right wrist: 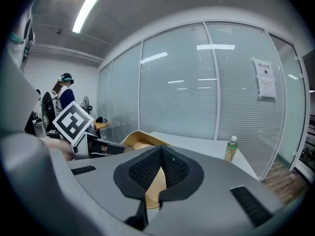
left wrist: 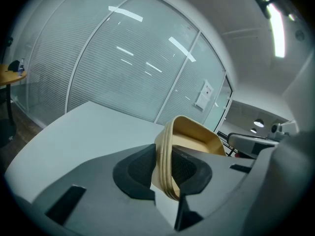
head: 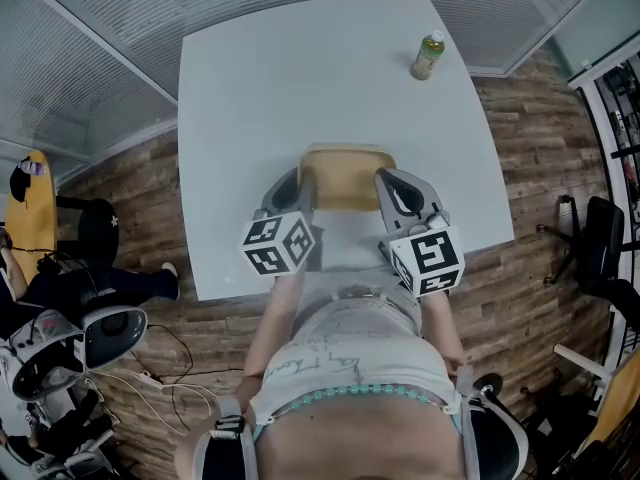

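Observation:
A tan, shallow tray (head: pixel 345 173) is held just above the white table (head: pixel 250 98) near its front edge. My left gripper (head: pixel 305 193) is shut on the tray's left rim (left wrist: pixel 166 166), which stands edge-on between the jaws. My right gripper (head: pixel 385 193) is shut on the tray's right rim (right wrist: pixel 153 191). In the right gripper view the tray's far side (right wrist: pixel 140 140) rises behind the jaws, with the left gripper's marker cube (right wrist: pixel 73 123) beyond it. The tray looks empty.
A green-tea bottle (head: pixel 428 55) (right wrist: pixel 230 149) stands upright at the table's far right corner. Glass walls with blinds run behind the table. Office chairs (head: pixel 100 328) and cables lie on the wood floor at left, and a person stands far left in the right gripper view.

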`<state>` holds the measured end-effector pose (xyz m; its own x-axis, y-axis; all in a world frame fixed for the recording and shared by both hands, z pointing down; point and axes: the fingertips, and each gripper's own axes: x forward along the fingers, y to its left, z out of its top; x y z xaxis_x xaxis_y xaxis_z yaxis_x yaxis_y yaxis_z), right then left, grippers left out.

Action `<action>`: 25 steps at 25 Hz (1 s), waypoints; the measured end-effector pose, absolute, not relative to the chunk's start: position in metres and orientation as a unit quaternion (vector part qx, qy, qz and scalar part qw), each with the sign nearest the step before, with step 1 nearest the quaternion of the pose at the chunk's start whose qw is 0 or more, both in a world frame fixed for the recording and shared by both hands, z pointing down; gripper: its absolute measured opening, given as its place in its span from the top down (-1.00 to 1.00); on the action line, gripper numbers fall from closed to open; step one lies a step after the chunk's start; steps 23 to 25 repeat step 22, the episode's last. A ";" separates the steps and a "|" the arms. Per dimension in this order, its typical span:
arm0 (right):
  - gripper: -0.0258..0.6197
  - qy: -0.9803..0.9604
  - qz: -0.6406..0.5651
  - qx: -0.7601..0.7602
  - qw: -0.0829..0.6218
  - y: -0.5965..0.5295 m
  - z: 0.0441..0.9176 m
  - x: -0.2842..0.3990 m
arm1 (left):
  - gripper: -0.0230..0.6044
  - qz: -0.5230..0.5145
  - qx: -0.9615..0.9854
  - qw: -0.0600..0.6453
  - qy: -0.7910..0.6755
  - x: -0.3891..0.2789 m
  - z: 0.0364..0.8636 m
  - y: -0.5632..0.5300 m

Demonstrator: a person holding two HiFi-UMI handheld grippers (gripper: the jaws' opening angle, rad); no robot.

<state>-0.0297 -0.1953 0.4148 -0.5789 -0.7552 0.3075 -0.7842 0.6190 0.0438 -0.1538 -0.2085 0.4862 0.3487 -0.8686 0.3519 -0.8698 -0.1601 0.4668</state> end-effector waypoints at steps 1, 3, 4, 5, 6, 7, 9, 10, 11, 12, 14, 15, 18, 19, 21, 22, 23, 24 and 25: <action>0.92 -0.887 0.049 0.435 0.148 -0.195 0.415 -0.030 | 0.74 0.001 0.761 0.307 -0.571 -0.154 0.486 -0.208; 0.92 -0.887 0.049 0.436 0.144 -0.194 0.414 -0.029 | 0.74 0.001 0.761 0.306 -0.572 -0.155 0.486 -0.206; 0.92 -0.887 0.050 0.436 0.143 -0.194 0.415 -0.029 | 0.74 0.001 0.761 0.306 -0.572 -0.155 0.486 -0.206; 0.92 -0.887 0.050 0.436 0.143 -0.193 0.416 -0.029 | 0.74 0.001 0.762 0.306 -0.571 -0.154 0.487 -0.205; 0.92 -0.887 0.051 0.436 0.144 -0.193 0.417 -0.030 | 0.74 0.001 0.762 0.306 -0.571 -0.155 0.487 -0.205; 0.92 -0.887 0.052 0.436 0.145 -0.193 0.418 -0.030 | 0.74 0.002 0.762 0.307 -0.570 -0.155 0.488 -0.205; 0.92 -0.886 0.053 0.436 0.148 -0.193 0.419 -0.032 | 0.74 0.002 0.763 0.307 -0.569 -0.155 0.488 -0.206; 0.92 -0.886 0.054 0.436 0.149 -0.194 0.420 -0.032 | 0.74 0.002 0.763 0.308 -0.569 -0.155 0.488 -0.206; 0.92 -0.886 0.054 0.436 0.150 -0.194 0.420 -0.032 | 0.74 0.002 0.763 0.308 -0.569 -0.155 0.488 -0.206; 0.92 -0.885 0.055 0.436 0.151 -0.194 0.420 -0.032 | 0.74 0.003 0.762 0.308 -0.569 -0.156 0.488 -0.207; 0.92 -0.885 0.056 0.436 0.152 -0.195 0.420 -0.033 | 0.74 0.004 0.761 0.309 -0.570 -0.157 0.488 -0.208; 0.92 -0.885 0.057 0.436 0.153 -0.196 0.420 -0.033 | 0.74 0.004 0.761 0.310 -0.570 -0.157 0.488 -0.208; 0.92 -0.885 0.057 0.436 0.153 -0.195 0.421 -0.031 | 0.74 0.005 0.761 0.311 -0.569 -0.155 0.489 -0.207; 0.92 -0.885 0.058 0.436 0.153 -0.195 0.421 -0.031 | 0.74 0.005 0.761 0.311 -0.569 -0.154 0.489 -0.207; 0.92 -0.885 0.058 0.436 0.154 -0.194 0.422 -0.030 | 0.74 0.006 0.761 0.311 -0.569 -0.153 0.490 -0.206; 0.92 -0.885 0.059 0.435 0.155 -0.193 0.423 -0.030 | 0.74 0.006 0.761 0.311 -0.569 -0.152 0.490 -0.205; 0.92 -0.885 0.059 0.435 0.155 -0.193 0.423 -0.030 | 0.74 0.006 0.761 0.311 -0.569 -0.152 0.490 -0.205; 0.92 -0.885 0.059 0.435 0.155 -0.193 0.423 -0.030 | 0.74 0.006 0.761 0.311 -0.569 -0.152 0.490 -0.205; 0.92 -0.885 0.059 0.435 0.155 -0.193 0.423 -0.030 | 0.74 0.006 0.761 0.311 -0.569 -0.152 0.490 -0.205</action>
